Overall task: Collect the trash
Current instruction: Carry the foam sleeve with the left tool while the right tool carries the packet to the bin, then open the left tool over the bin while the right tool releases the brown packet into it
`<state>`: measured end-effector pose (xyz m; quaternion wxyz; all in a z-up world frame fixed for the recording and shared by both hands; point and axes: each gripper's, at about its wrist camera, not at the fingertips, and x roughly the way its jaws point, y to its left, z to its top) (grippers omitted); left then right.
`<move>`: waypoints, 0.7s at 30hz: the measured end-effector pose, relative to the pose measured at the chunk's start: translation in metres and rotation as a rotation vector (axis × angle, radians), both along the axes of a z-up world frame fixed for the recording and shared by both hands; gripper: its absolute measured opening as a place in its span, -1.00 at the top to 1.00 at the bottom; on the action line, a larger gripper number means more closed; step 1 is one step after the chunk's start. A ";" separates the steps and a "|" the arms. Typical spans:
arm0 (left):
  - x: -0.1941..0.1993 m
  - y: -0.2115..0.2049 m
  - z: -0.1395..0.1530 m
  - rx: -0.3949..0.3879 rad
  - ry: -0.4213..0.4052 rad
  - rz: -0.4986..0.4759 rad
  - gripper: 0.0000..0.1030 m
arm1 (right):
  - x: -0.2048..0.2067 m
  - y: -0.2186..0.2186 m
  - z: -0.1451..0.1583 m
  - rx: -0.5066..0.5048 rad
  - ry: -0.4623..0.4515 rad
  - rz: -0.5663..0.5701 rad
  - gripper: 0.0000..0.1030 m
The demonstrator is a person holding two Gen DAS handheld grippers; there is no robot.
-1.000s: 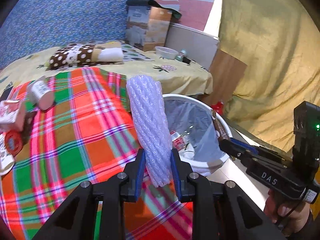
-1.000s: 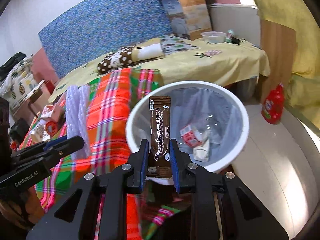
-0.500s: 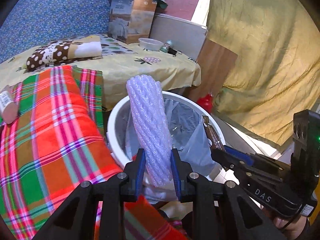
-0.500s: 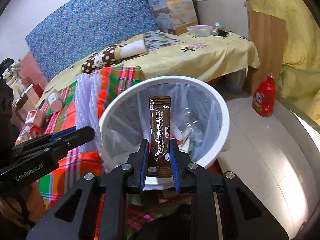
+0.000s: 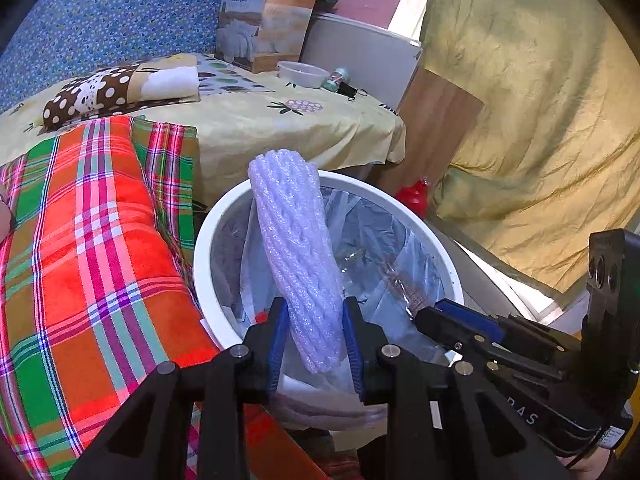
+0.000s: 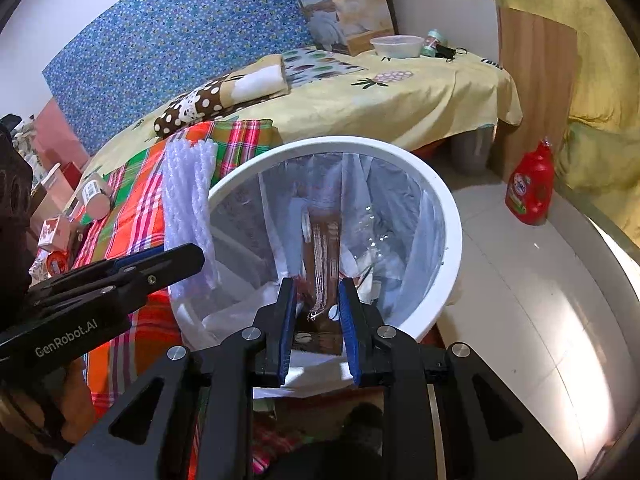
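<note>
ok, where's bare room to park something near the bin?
White floor tile between the trash bin and the red bottle is bare. Yellow bedsheet in front of the bowl is free. The plaid blanket's far-left end is crowded with cartons.

You've got the bin point(image 6: 450, 216) mid-frame, plaid blanket point(image 6: 132, 200) on its left, bottle point(image 6: 530, 188) on the floor at right, table point(image 6: 400, 92) behind it.
</note>
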<state>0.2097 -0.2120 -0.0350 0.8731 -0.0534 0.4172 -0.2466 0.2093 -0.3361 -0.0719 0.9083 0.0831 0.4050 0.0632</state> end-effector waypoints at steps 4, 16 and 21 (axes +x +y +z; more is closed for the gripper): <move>0.001 0.001 0.000 -0.010 0.004 0.004 0.40 | 0.001 -0.001 0.002 -0.004 -0.002 0.005 0.38; 0.001 0.004 0.002 -0.018 -0.002 0.010 0.37 | -0.001 -0.003 0.008 -0.003 -0.025 -0.003 0.33; -0.003 0.009 0.005 -0.026 -0.004 0.012 0.37 | -0.004 0.000 0.011 0.007 -0.040 0.002 0.33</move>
